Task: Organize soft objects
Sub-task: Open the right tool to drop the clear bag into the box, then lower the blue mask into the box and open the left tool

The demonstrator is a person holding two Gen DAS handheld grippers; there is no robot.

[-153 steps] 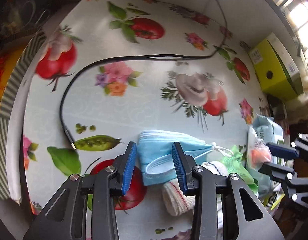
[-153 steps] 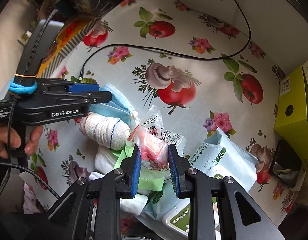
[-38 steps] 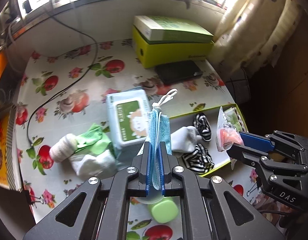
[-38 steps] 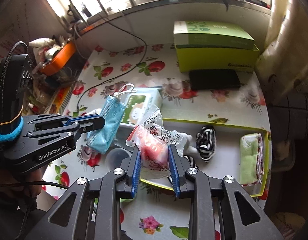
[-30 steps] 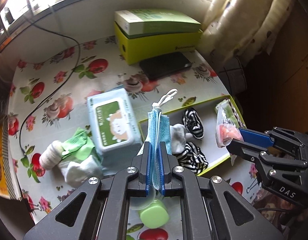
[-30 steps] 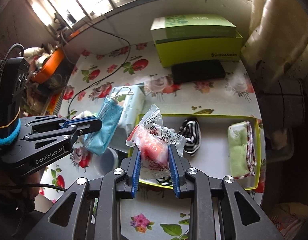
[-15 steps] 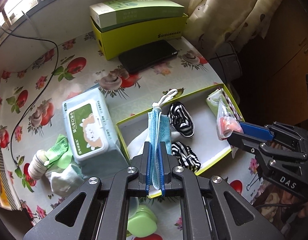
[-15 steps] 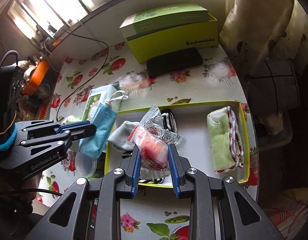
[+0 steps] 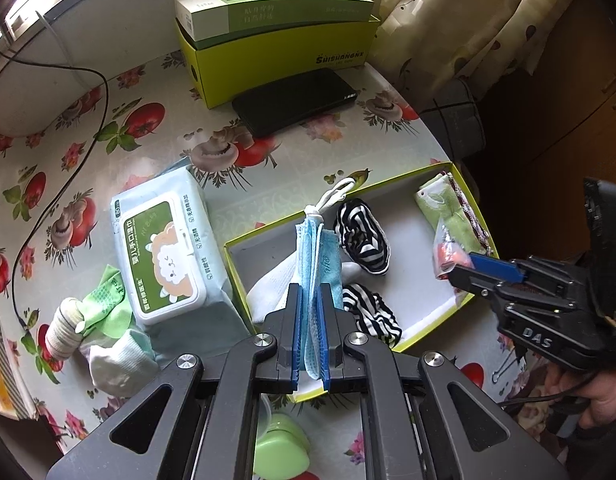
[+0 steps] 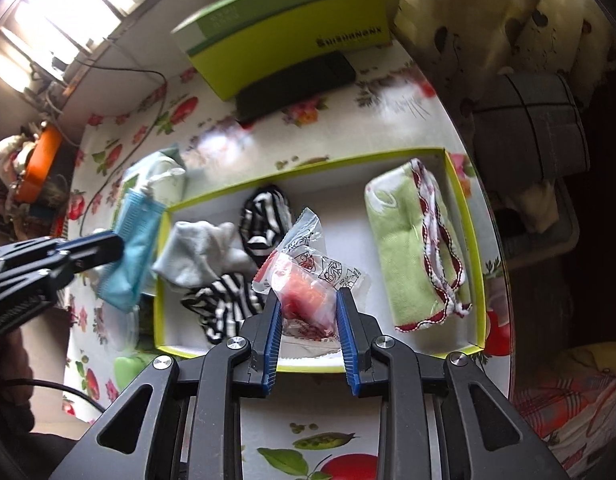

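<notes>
My left gripper point(image 9: 309, 300) is shut on a folded blue face mask point(image 9: 317, 256) and holds it above the left end of the yellow-rimmed tray point(image 9: 391, 184). My right gripper point(image 10: 308, 312) is shut on a clear packet with a pink-red item point(image 10: 308, 280) and holds it above the tray point(image 10: 471, 240). The tray holds a white sock point(image 10: 200, 252), two striped socks point(image 10: 264, 216) and a folded green towel point(image 10: 411, 248). The right gripper also shows in the left wrist view point(image 9: 459, 272), the left gripper in the right wrist view point(image 10: 108, 248).
A wet-wipes pack point(image 9: 164, 248) lies left of the tray. A white rolled bandage, green cloth and pale sock point(image 9: 100, 320) lie at the far left. A yellow-green box point(image 9: 276, 36) and a black phone point(image 9: 296, 100) sit at the back. A green-lidded container point(image 9: 280, 452) is below my left gripper.
Both grippers have moved right and lower toward the tray, each still holding its item. The tray looks larger and closer in both views.
</notes>
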